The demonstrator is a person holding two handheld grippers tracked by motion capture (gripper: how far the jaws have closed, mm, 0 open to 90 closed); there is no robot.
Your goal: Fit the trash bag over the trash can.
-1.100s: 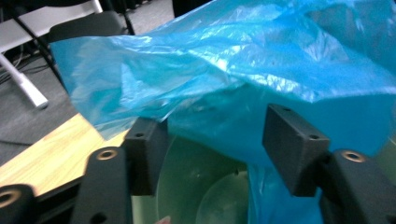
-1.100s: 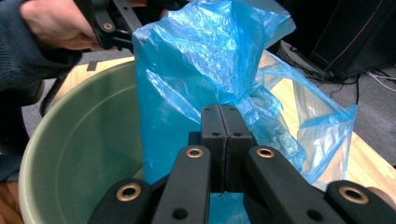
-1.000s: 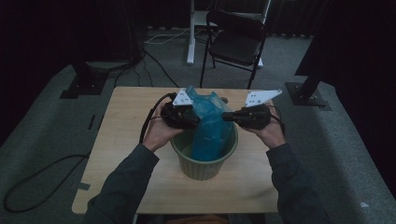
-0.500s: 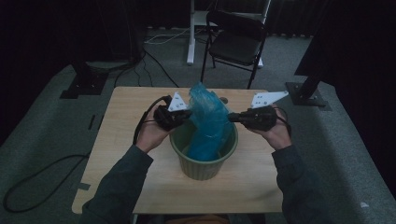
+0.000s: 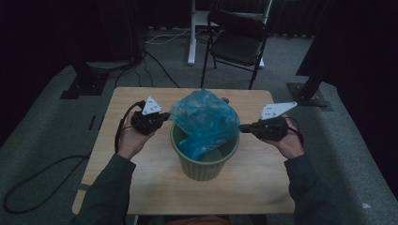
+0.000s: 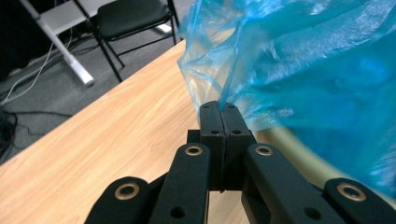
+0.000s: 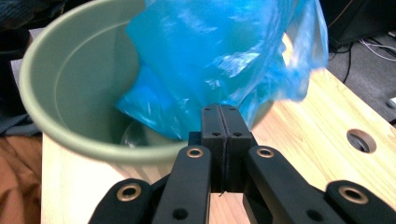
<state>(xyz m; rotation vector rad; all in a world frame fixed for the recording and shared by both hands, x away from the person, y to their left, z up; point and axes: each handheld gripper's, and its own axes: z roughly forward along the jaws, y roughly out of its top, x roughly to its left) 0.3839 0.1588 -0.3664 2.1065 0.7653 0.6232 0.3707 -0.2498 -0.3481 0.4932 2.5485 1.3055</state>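
A green bin [image 5: 202, 166] stands mid-table on the wooden table [image 5: 141, 178]. A crumpled blue plastic bag [image 5: 202, 119] hangs partly inside it and bulges above the rim. My left gripper [image 5: 166, 115] is at the bin's left rim, shut on the bag's edge. In the left gripper view the gripper [image 6: 223, 108] pinches a fold of the bag's film [image 6: 303, 70]. My right gripper [image 5: 241, 127] is at the bin's right rim. In the right gripper view the gripper [image 7: 223, 109] is shut on the bag [image 7: 219, 60] just above the bin's rim [image 7: 70, 70].
A black folding chair [image 5: 237, 40] and a white desk leg [image 5: 191, 33] stand on the carpet beyond the table's far edge. Dark stands flank the table, and cables lie on the floor at left. The tabletop has a round hole [image 7: 360, 140].
Both hands have drawn apart, left hand leftward and right hand rightward, and sunk a little. The bag is stretched wider between them across the bin's mouth.
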